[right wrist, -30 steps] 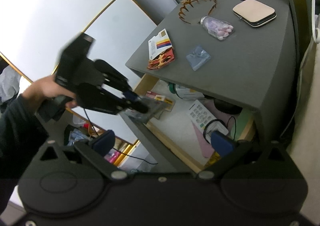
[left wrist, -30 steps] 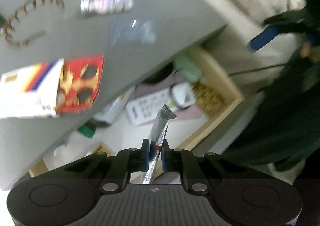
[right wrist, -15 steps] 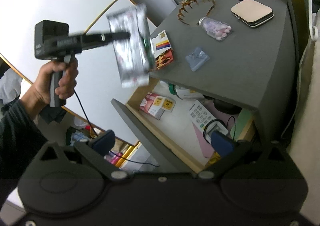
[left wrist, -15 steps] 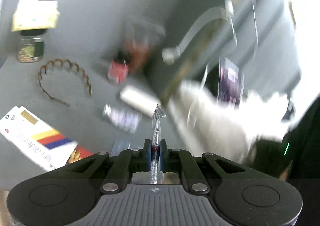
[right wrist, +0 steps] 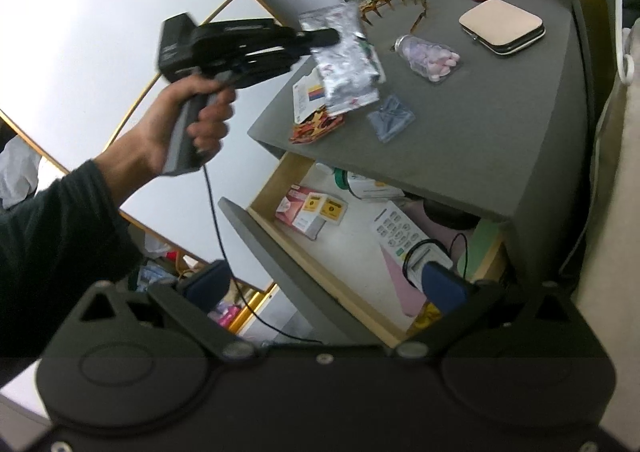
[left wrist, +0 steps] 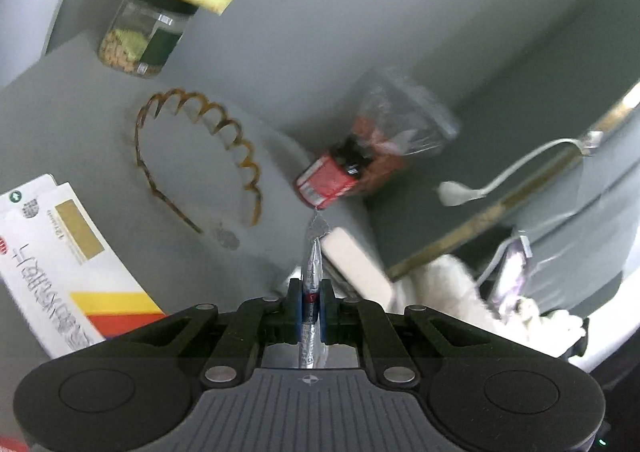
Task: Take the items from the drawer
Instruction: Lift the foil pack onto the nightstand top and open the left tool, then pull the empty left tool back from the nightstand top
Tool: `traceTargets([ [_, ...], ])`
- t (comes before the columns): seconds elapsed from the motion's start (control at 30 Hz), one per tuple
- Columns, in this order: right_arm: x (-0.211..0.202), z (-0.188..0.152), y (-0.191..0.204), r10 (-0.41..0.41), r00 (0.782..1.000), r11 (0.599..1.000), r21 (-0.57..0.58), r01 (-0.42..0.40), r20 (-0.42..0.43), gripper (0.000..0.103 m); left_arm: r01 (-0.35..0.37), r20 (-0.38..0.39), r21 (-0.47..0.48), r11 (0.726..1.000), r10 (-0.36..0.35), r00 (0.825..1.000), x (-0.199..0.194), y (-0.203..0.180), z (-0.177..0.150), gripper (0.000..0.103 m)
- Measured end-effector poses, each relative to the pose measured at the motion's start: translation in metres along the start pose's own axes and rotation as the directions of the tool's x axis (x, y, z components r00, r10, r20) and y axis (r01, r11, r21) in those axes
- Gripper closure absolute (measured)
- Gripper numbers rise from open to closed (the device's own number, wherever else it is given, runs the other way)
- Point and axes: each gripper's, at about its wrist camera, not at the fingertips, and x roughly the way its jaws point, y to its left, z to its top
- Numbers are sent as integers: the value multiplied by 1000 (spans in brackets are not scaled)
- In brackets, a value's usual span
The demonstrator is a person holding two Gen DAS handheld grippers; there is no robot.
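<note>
Now the left gripper (right wrist: 320,37), fingers pinching a foil packet (right wrist: 346,59) mid-frame, should lower it flat onto bare surface (right wrist: 480,123); right gripper (right wrist: 324,288) open, waiting below

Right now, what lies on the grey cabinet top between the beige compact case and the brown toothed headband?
A clear packet of pink pills lies between the case and headband, seen in the right wrist view.
</note>
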Motion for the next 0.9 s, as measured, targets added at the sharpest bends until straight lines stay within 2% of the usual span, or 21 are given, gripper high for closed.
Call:
traceTargets([
  [0.13,1,1,-1,-6,1000,1000,2,6,1,0,-101,-48,-38,994,99,994,15,15,5,88],
  [0.17,1,1,-1,-6,1000,1000,4,6,1,0,-161,-54,-36,986,159,986,17,16,5,78],
  [0.23,0,0,-1,-6,1000,1000,4,6,2,0,-207,-50,-26,978,205,977,19,16,7,68],
  [0.27,0,0,-1,-6,1000,1000,2,6,3,0,-224,-31,-19,974,223,974,16,14,7,51],
  [0.3,0,0,-1,-4,1000,1000,1,4,3,0,-246,-4,-11,969,246,969,11,10,6,40],
  [0.4,-2,-2,0,0,1000,1000,-6,0,5,0,-231,52,1,973,231,972,-2,0,6,31],
  [0.53,-6,-3,2,2,1000,1000,-15,-2,15,0,-266,137,-33,963,268,954,-34,-15,4,24],
  [0.57,-7,-3,2,3,1000,1000,-16,-2,16,0,-272,156,-44,961,276,948,-40,-19,3,20],
  [0.63,-7,-3,2,4,1000,1000,-17,-4,18,0,-297,208,-71,952,306,929,-57,-31,-5,10],
  [0.67,-9,-3,1,8,1000,1000,-19,-8,21,0,-315,232,-92,944,328,916,-63,-37,-13,1],
  [0.77,-7,-1,1,8,1000,1000,-12,-8,10,0,-369,299,-175,913,407,863,-83,-60,-42,0],
  [0.83,-6,2,7,-13,1000,999,-38,13,-5,0,-386,316,-233,892,445,838,-98,-76,-69,0],
  [0.9,-6,7,16,-48,999,995,-83,48,-5,0,-438,320,-260,860,505,801,-109,-93,-89,0],
])
